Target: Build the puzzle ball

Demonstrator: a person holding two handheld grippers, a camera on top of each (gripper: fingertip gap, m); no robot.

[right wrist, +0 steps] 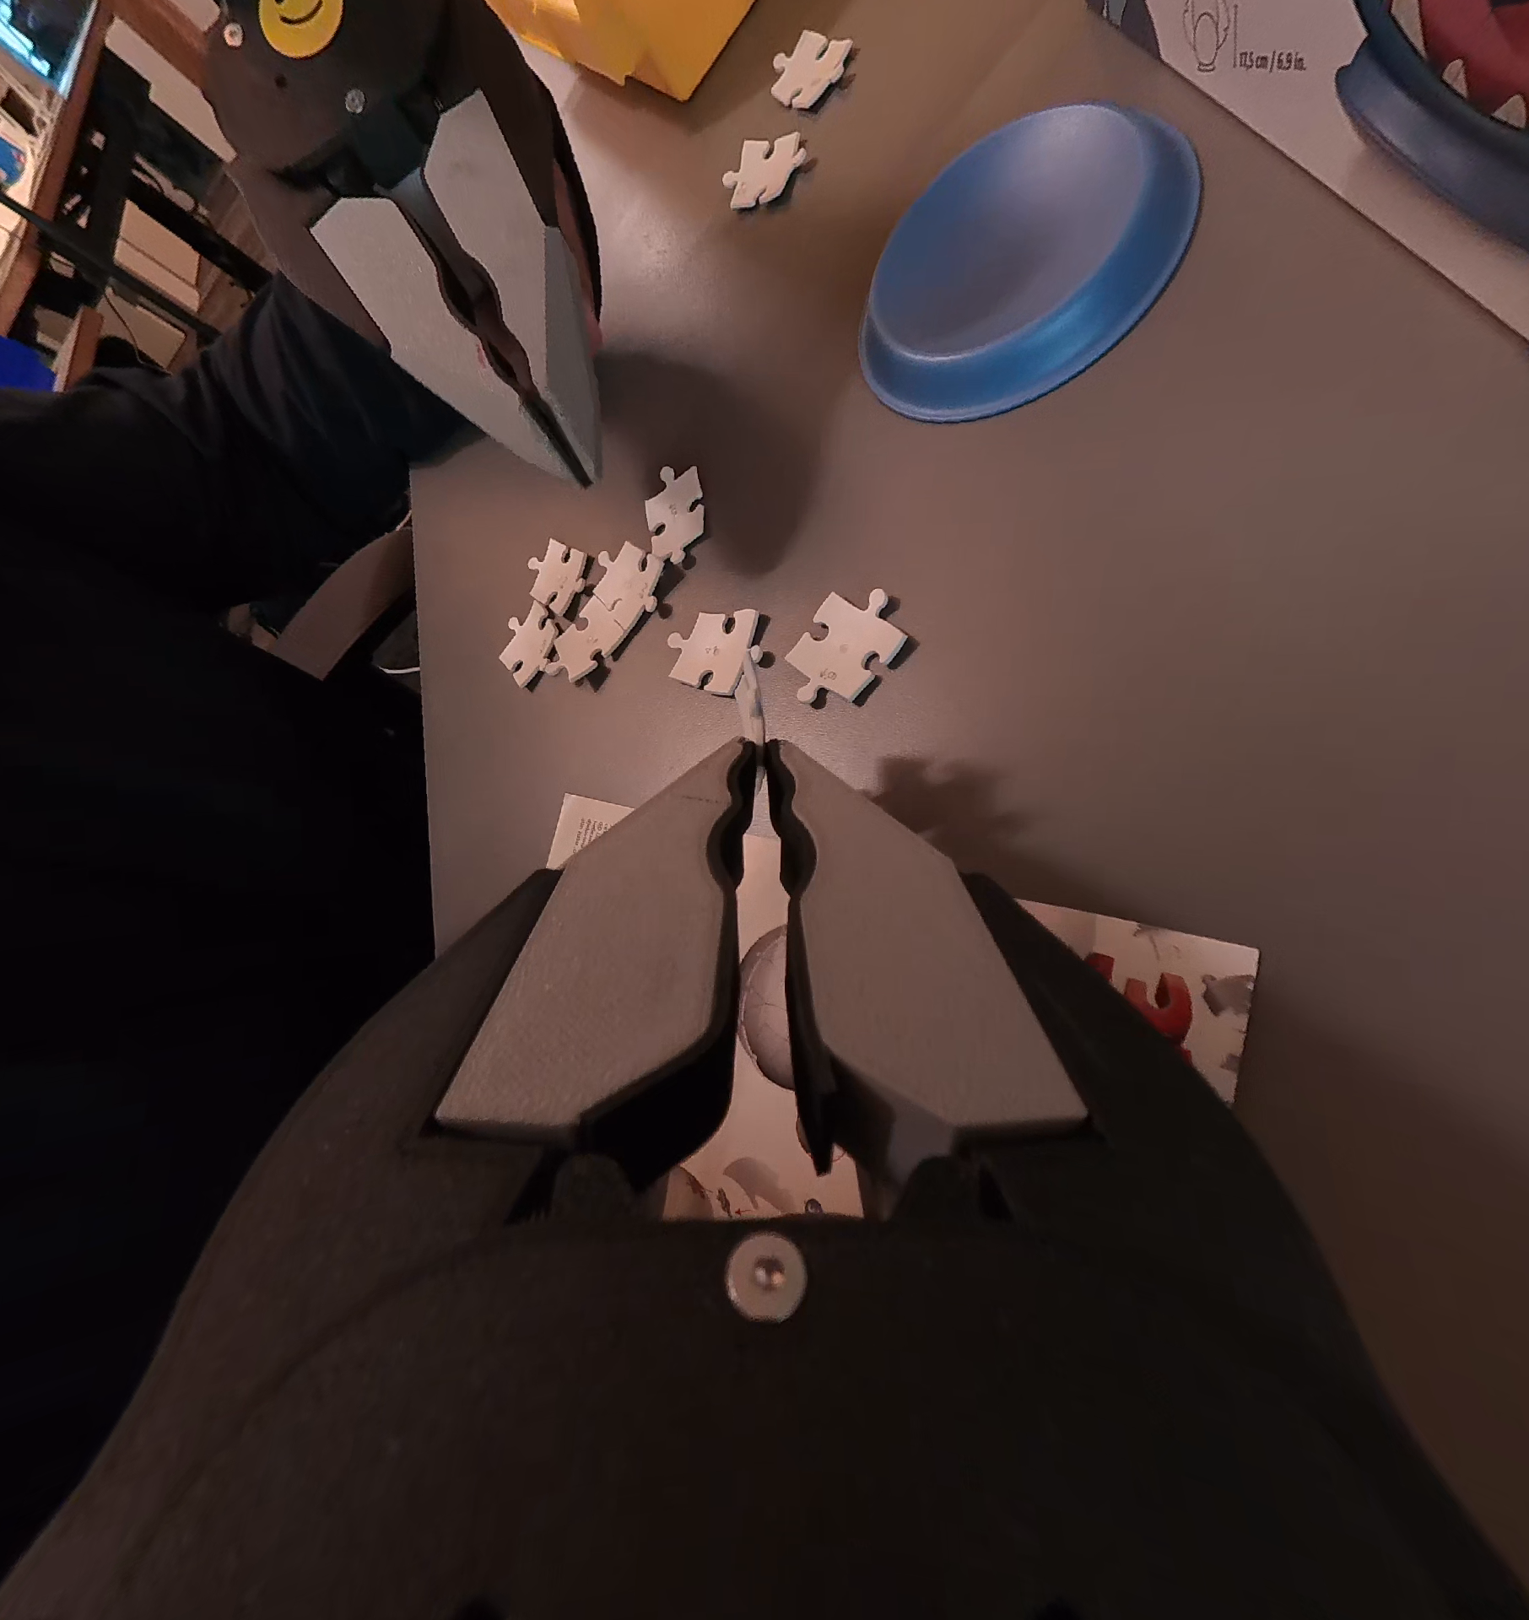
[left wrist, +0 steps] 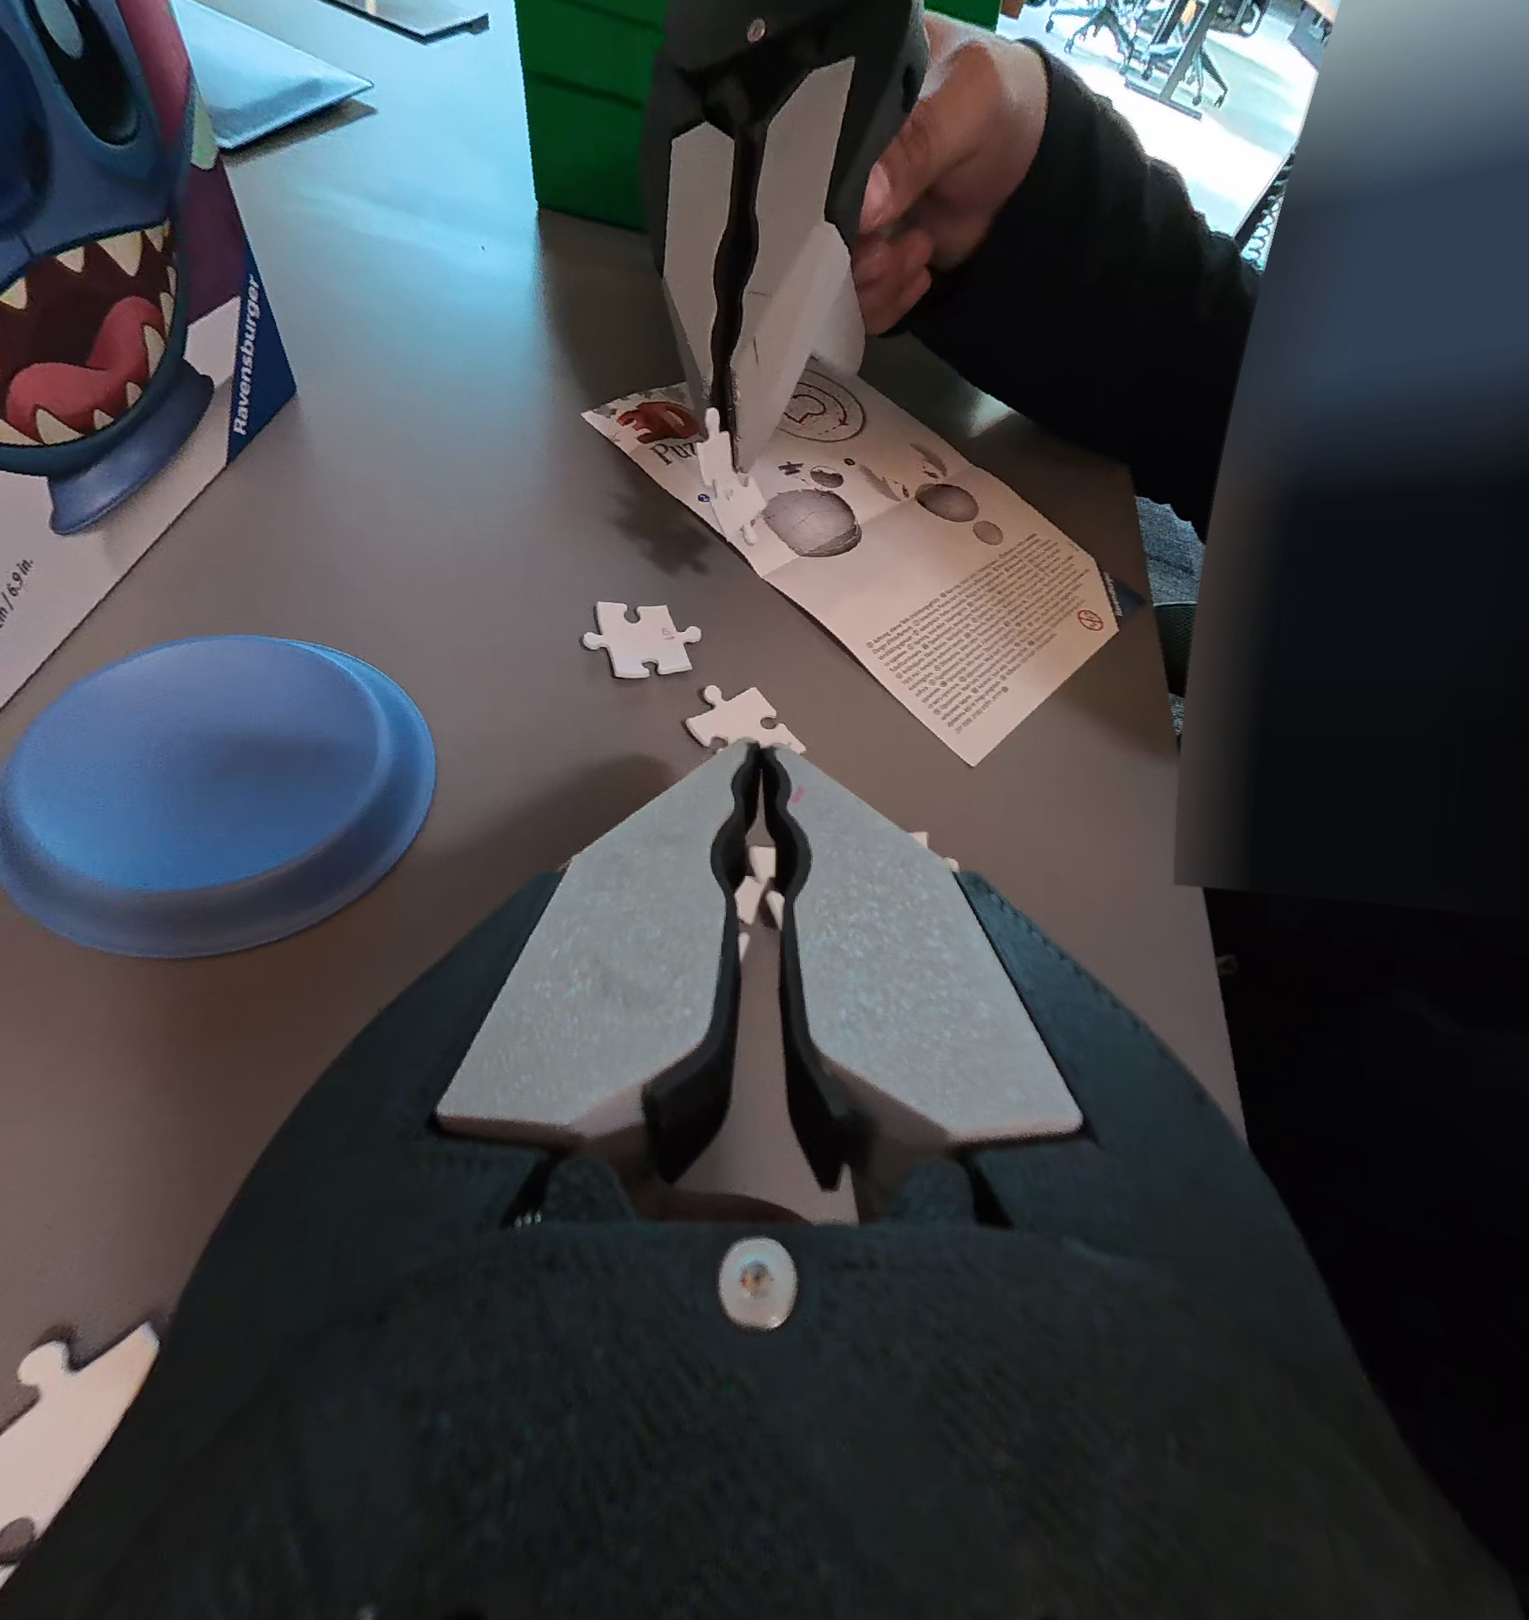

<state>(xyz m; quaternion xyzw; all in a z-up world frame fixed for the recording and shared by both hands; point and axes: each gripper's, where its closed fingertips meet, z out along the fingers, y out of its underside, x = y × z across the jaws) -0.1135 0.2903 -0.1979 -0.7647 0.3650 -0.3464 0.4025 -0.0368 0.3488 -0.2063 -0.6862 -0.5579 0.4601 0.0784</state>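
Several loose puzzle pieces [right wrist: 629, 605] beside blue stand [right wrist: 1033, 263], leaflet [left wrist: 901, 561].

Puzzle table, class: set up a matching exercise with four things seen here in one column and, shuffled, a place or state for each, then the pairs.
1. right gripper
2. left gripper
3. blue stand
4. leaflet

A. lies flat under the raised piece
B. shut, holding nothing
C. rests on the table, unused
D. pinches a white puzzle piece

Pairs: 1-D, 2-B, 3-C, 4-A

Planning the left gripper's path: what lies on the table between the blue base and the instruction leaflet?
In the left wrist view, two loose white puzzle pieces lie between the blue base and the instruction leaflet; otherwise bare table.
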